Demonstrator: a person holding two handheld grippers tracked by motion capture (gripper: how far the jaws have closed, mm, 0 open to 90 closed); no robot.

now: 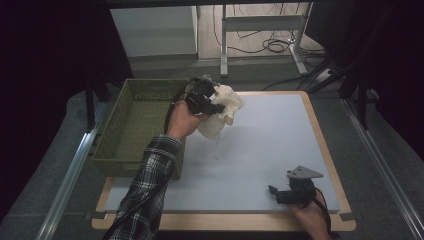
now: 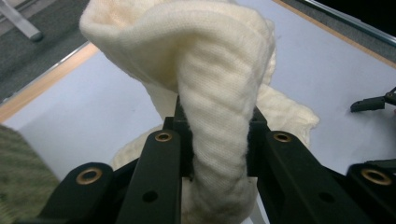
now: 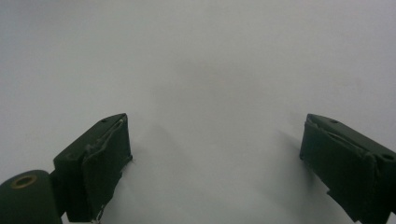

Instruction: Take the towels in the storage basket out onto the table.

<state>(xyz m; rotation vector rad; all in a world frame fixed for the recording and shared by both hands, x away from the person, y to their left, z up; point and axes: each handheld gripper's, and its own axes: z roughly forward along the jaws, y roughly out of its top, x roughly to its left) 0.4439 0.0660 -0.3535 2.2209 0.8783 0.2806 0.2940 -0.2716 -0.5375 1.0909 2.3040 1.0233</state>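
1. The left gripper (image 1: 216, 102) is up off the mat, just right of the basket (image 1: 131, 131), with the cream cloth (image 1: 223, 111) bunched in its jaws.
2. In the left gripper view the jaws are nearly closed, pinching a thick fold of the cloth (image 2: 212, 102) between them; the rest balloons above and trails down behind.
3. The left forearm in its plaid sleeve (image 1: 148, 190) reaches up along the basket's right wall, the hand wrapped around the gripper's body, jaws pointing right, away from the basket.
4. The cloth hangs from the jaws, its lower end drooping towards the mat (image 1: 265, 145) just right of the basket's far right corner; I can't tell whether it touches.
5. The right gripper (image 1: 274, 191) sits low on the mat, well right of the basket and nearer the person, the hand behind it at the table's near edge.
6. Its jaws stand wide apart in the right gripper view, nothing but bare mat (image 3: 210, 70) between them.
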